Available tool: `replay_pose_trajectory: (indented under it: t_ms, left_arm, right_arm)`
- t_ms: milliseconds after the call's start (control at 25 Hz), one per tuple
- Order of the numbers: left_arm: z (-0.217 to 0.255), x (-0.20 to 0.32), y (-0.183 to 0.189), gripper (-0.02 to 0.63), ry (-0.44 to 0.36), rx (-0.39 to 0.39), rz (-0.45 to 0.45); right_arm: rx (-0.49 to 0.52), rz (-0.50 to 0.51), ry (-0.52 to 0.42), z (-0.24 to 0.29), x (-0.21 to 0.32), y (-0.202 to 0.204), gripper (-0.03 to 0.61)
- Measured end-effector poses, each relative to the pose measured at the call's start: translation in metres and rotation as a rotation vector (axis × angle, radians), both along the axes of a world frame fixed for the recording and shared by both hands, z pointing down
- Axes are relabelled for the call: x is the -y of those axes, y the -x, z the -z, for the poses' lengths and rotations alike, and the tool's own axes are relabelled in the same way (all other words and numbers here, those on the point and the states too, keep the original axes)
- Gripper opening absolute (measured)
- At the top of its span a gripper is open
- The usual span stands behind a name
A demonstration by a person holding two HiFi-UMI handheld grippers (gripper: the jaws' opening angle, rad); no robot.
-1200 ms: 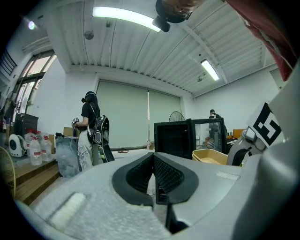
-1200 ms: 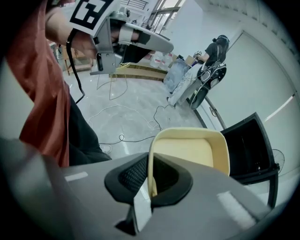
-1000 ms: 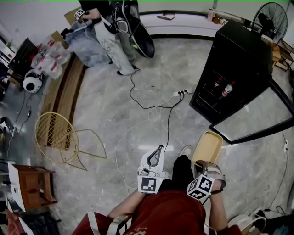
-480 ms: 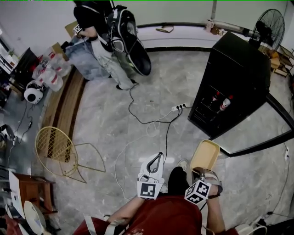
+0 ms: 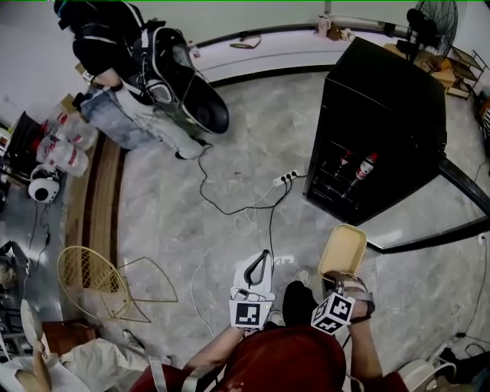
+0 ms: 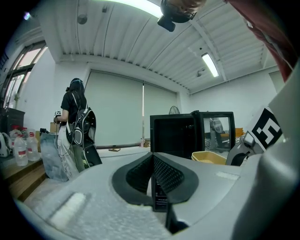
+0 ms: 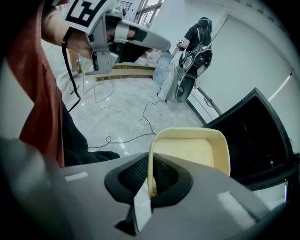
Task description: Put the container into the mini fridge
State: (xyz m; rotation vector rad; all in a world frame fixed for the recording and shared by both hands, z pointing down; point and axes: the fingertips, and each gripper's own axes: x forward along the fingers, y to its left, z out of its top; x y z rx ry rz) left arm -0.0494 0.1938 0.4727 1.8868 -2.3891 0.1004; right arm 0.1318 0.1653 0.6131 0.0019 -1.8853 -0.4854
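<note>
The black mini fridge (image 5: 383,115) stands at the upper right with its glass door (image 5: 452,230) swung open and bottles (image 5: 366,167) on a shelf inside. My right gripper (image 5: 338,276) is shut on the near rim of the shallow yellow container (image 5: 342,249), carried above the floor just short of the fridge front. The right gripper view shows that rim pinched between the jaws of the gripper (image 7: 151,183), with the container (image 7: 192,150) reaching toward the fridge (image 7: 255,136). My left gripper (image 5: 263,259) is shut and empty, its pads (image 6: 164,174) pressed together.
A person with a dark backpack (image 5: 145,73) stands at the back left. A power strip (image 5: 285,178) and cables trail over the marble floor in front of the fridge. A yellow wire chair (image 5: 92,283) sits at left, a fan (image 5: 429,23) behind the fridge.
Both grippers and the held container have moved forward toward the fridge, which now looks nearer. The person at the back has shifted left in view.
</note>
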Motion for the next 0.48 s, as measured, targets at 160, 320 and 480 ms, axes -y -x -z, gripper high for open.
replay_pose_trajectory:
  t_ms: [160,320,480]
  left_arm:
    - [-0.008,0.036,0.001,0.005,0.017,-0.013,-0.029]
    - [-0.001,0.078,0.001,0.005,0.024,-0.005,-0.068]
    - [-0.001,0.12,0.0,0.005,0.034,-0.004,-0.103]
  right_arm:
    - [-0.001,-0.034,0.028,-0.004,0.026,0.002,0.014]
    - [0.006,-0.063,0.048,-0.002,0.055,0.004,0.014]
    - [0.017,-0.087,0.051,-0.004,0.089,0.007,0.014]
